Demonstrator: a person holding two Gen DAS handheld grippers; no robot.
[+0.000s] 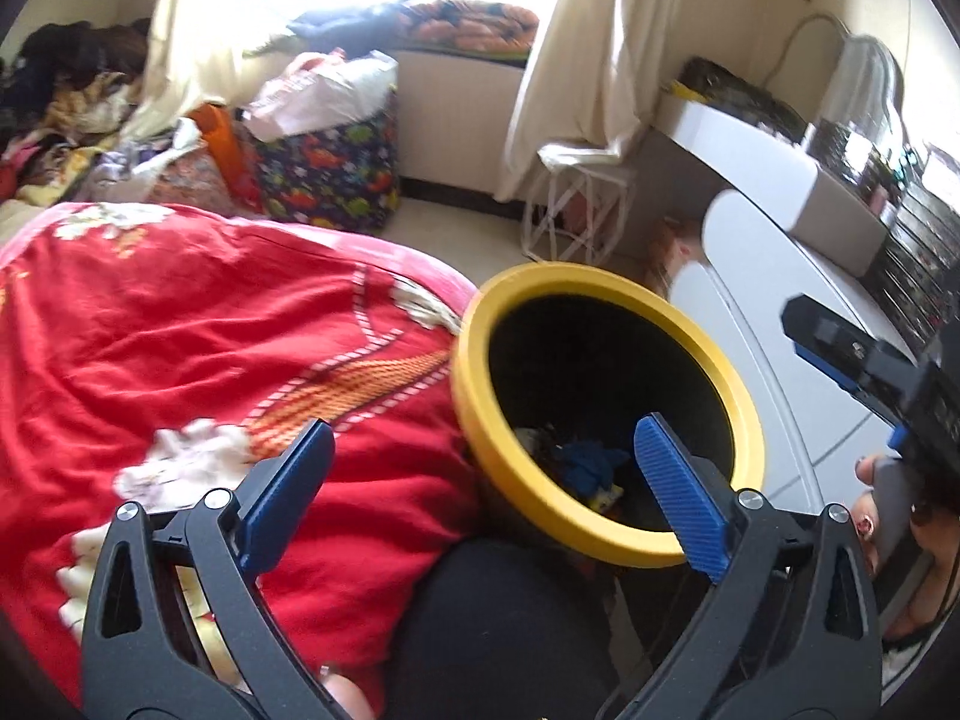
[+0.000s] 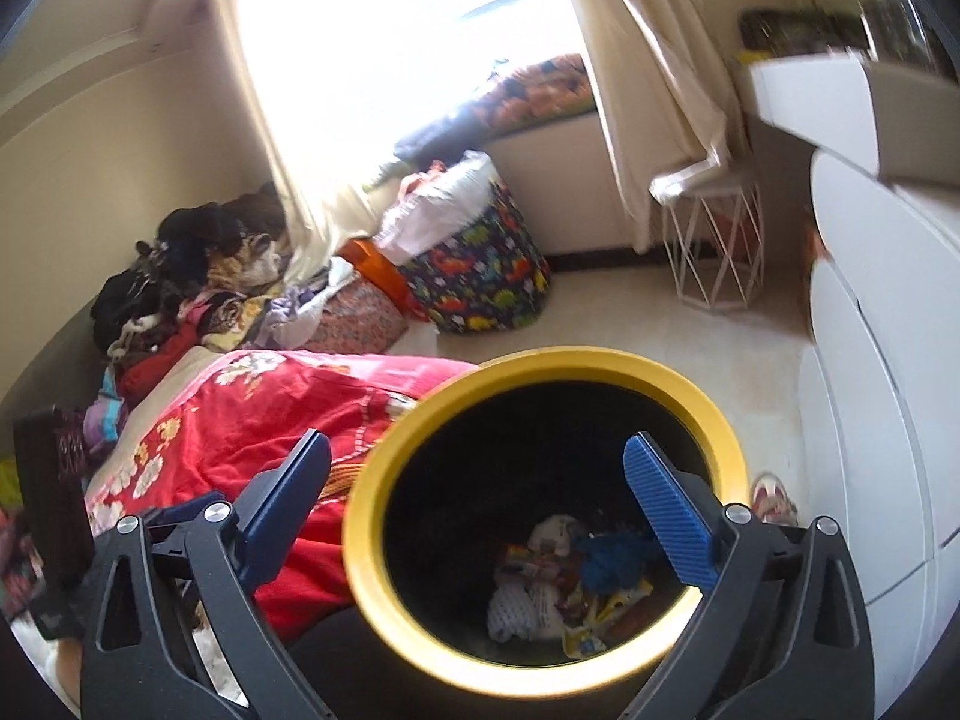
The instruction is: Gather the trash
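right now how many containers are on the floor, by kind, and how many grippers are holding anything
Round black bin with yellow rim: 1
Dinosaur-print fabric basket: 1
White wire-frame basket: 1
Total containers: 3
Grippers holding something: 0; left gripper and right gripper are both open.

Bin (image 2: 366,510): yellow rim, black interior. Blanket (image 1: 180,324): red, white floral print. Hamper (image 2: 480,282): navy, multicoloured dinosaur print. Finger pads (image 2: 672,516): blue. Drawers (image 2: 870,396): white.
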